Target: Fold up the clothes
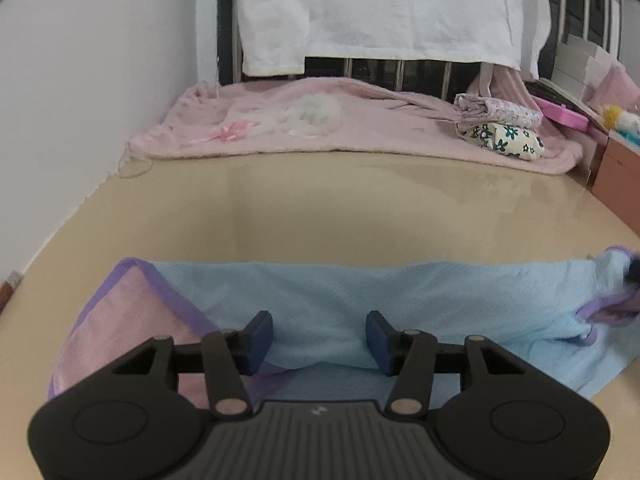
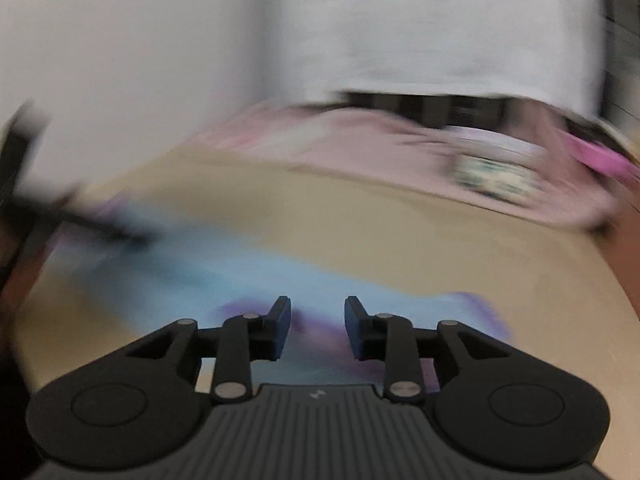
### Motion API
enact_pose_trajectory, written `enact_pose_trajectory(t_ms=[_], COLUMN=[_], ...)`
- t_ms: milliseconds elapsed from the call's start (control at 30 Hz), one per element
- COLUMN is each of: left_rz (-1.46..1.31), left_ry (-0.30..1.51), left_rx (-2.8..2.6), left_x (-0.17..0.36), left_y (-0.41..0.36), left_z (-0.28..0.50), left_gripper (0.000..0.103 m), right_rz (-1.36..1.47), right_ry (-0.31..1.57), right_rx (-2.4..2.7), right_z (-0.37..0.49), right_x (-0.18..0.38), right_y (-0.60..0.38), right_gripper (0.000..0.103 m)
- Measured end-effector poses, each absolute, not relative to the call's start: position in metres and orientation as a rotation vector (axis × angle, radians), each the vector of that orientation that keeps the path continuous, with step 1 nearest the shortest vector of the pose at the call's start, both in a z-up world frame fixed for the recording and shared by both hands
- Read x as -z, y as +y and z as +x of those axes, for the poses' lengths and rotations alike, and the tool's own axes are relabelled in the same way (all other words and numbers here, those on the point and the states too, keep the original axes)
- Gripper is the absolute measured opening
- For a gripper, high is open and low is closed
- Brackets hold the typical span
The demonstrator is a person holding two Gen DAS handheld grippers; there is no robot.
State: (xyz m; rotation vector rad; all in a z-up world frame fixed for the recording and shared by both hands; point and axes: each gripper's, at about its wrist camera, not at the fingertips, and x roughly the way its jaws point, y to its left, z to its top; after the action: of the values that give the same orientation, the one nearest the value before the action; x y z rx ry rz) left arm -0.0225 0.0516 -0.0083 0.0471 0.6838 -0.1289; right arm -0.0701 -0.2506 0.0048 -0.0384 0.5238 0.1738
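Garment: light-blue mesh top (image 1: 320, 300) with purple binding lies spread across the near part of the beige table (image 1: 320, 208); its pink side panel (image 1: 132, 320) is turned up at the left end.
Fold stage: cannot be settled; the cloth lies in one flat band that would fit a half-made fold as well as a laid-out piece.
Risk, cloth: thin mesh on a glossy top looks likely to slide or bunch if only one end is pulled, giving a skewed fold.
Risk, grip: a pinch taken in the middle of the panel could catch one layer and miss the one beneath.
Risk, right view: heavily blurred, so its aim on the purple hem (image 2: 316, 332) cannot be checked.
Left gripper (image 1: 319, 340): jaws apart, nothing held, over the blue cloth's near middle, pink panel just to its left.
Right gripper (image 2: 316, 326): jaws apart, nothing between them, over the garment's right end.
Beyond: pink blanket (image 1: 360, 128) with small folded floral clothes (image 1: 500, 132), well apart at the far edge.
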Motion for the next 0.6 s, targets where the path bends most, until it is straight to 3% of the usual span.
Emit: enact_pose_trajectory(t_ms=[233, 367, 467, 500, 567, 600], left_rz=[0.036, 0.036, 0.038, 0.038, 0.037, 0.036], left_ry=[0.678, 0.674, 0.669, 0.670, 0.670, 0.668], left_rx=[0.105, 0.102, 0.104, 0.106, 0.105, 0.104], left_x=[0.008, 0.009, 0.009, 0.009, 0.010, 0.011], left_y=[0.054, 0.052, 0.053, 0.053, 0.053, 0.053], left_z=[-0.024, -0.025, -0.025, -0.025, -0.026, -0.027], left_gripper=[0.059, 0.059, 0.060, 0.060, 0.060, 0.060], right_rz=[0.050, 0.092, 0.125, 0.136, 0.164, 0.175], right_ry=[0.530, 0.535, 0.554, 0.579, 0.645, 0.677], right_rx=[-0.030, 0.042, 0.081, 0.076, 0.061, 0.062], right_z=[-0.065, -0.063, -0.055, -0.045, -0.026, -0.022], right_x=[-0.007, -0.007, -0.007, -0.006, -0.001, 0.004], right_y=[-0.272, -0.283, -0.291, -0.295, -0.301, -0.301], right_gripper=[0.027, 0.040, 0.041, 0.038, 0.006, 0.006])
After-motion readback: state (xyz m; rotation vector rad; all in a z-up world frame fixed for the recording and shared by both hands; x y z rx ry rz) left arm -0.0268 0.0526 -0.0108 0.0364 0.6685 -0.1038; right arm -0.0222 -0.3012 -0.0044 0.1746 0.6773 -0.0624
